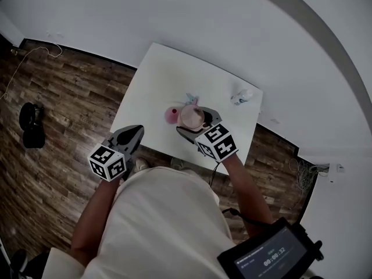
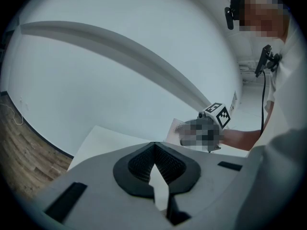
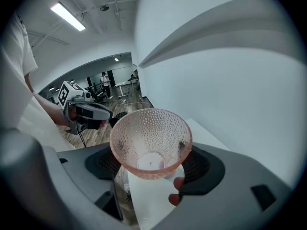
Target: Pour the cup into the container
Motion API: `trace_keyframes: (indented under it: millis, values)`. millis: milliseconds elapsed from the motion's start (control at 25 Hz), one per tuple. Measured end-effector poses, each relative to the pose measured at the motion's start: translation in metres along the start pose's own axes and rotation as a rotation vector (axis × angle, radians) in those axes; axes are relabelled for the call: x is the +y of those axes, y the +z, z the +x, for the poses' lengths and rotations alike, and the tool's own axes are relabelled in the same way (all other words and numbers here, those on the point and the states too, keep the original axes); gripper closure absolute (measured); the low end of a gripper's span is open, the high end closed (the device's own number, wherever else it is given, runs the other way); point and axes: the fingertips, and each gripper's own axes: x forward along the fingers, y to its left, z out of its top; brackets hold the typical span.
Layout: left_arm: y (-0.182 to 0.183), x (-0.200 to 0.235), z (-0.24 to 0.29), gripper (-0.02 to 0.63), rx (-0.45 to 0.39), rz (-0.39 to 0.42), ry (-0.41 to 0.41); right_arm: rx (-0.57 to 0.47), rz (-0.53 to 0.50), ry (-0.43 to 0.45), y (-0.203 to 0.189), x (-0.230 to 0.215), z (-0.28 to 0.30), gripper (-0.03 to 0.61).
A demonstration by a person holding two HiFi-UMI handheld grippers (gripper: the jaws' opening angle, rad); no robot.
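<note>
Pink and dimpled, the cup is in the middle of the head view, held by my right tool above the white counter. Just left of it lies a round pink thing. It may be the container, but I cannot tell from here, and I cannot see into it. A small bluish object stands just above the cup in the frame, and a crumpled clear thing lies near the counter's right corner. My left tool hovers at the lower left, off the counter edge, over the wooden floor.

In the left gripper view my left tool is clenched on nothing. Its black pads meet, and only the counter shows behind them.

In the right gripper view my right tool is grasping the cup by its lower wall, one pad on each side. The mouth is turned toward the camera, so I look down to the bottom. I see nothing inside, only a dark speck on the right wall.

I think the danger is the tapered wall: when I tilt, the cup may slide out of the pads. The wide mouth may also spill past the container, because this view does not show it for aiming.
</note>
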Motion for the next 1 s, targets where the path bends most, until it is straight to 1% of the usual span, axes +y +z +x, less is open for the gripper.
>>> trace_keyframes:
  millis: [160,280,440,680,1000]
  values:
    - [0.001,-0.019,0.007,0.604,0.008,0.007,-0.014,-0.024,0.004,0.015,-0.003,0.0,-0.019,0.206]
    - [0.004,-0.025,0.013,0.604,0.004,0.004,-0.012,-0.057,0.019,0.011,0.0,-0.004,-0.029,0.206]
    - [0.004,-0.035,0.02,0.604,0.011,-0.015,-0.013,-0.08,0.008,-0.004,-0.001,-0.008,-0.039,0.206]
    - [0.0,-0.053,0.032,0.604,0.024,-0.016,-0.025,-0.102,-0.022,0.007,-0.005,-0.008,-0.051,0.206]
    - [-0.003,-0.077,0.034,0.604,0.009,0.005,-0.034,-0.143,-0.014,0.0,-0.016,-0.009,-0.072,0.206]
